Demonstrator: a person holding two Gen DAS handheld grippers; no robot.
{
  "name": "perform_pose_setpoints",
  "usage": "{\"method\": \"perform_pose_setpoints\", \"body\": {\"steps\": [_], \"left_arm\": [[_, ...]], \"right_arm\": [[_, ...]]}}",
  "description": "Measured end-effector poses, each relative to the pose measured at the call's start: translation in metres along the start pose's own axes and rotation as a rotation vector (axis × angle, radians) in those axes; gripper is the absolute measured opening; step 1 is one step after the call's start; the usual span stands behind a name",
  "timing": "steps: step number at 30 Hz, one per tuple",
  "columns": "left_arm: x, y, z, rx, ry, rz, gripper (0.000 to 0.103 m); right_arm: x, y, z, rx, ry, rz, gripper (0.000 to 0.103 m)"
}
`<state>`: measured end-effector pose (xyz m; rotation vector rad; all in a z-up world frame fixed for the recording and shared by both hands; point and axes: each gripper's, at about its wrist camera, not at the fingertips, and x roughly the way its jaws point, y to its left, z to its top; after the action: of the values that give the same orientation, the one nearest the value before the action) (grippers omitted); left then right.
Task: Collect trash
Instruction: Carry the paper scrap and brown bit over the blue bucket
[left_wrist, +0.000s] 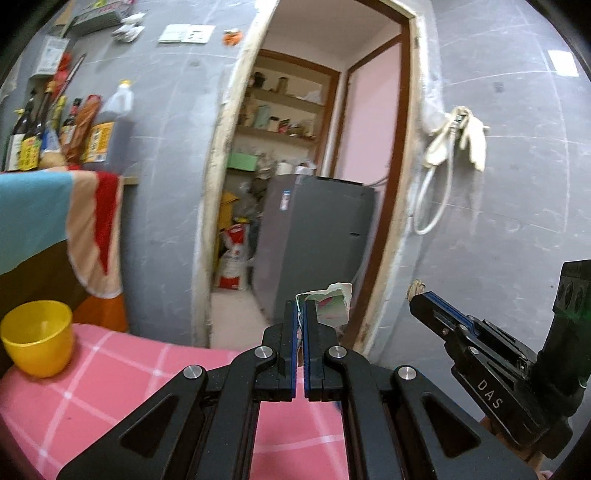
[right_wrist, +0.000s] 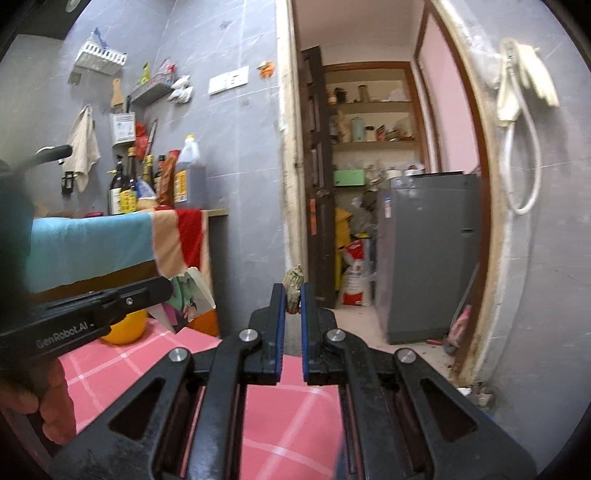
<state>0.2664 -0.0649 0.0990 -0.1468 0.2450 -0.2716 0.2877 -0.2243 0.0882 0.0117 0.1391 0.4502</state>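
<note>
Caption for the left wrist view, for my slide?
Left gripper pinching a torn wrapper above the pink checked tablecloth, facing the pantry doorway.

The left black plastic two-finger gripper (left_wrist: 302, 306) is built from angular linkage arms pierced with triangular cut-outs and joined by round silver pivot screws. Blue pads (left_wrist: 294, 332) are fitted along the inner faces of its fingers. The right black plastic two-finger gripper (right_wrist: 293, 291) is made alike; "DAS" is printed in white on its side, "GenRobot.AI" on the left one's. A bare hand (right_wrist: 44, 402) is seen, no sleeve visible.
</note>
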Motion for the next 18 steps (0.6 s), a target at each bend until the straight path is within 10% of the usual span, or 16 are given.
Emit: {"method": "perform_pose_setpoints", "body": {"steps": [18], "left_arm": [[0.064, -0.096, -0.028, 0.037, 0.096, -0.164, 0.001]], "right_arm": [[-0.049, -0.093, -0.022, 0.051, 0.071, -0.174, 0.007]]}}
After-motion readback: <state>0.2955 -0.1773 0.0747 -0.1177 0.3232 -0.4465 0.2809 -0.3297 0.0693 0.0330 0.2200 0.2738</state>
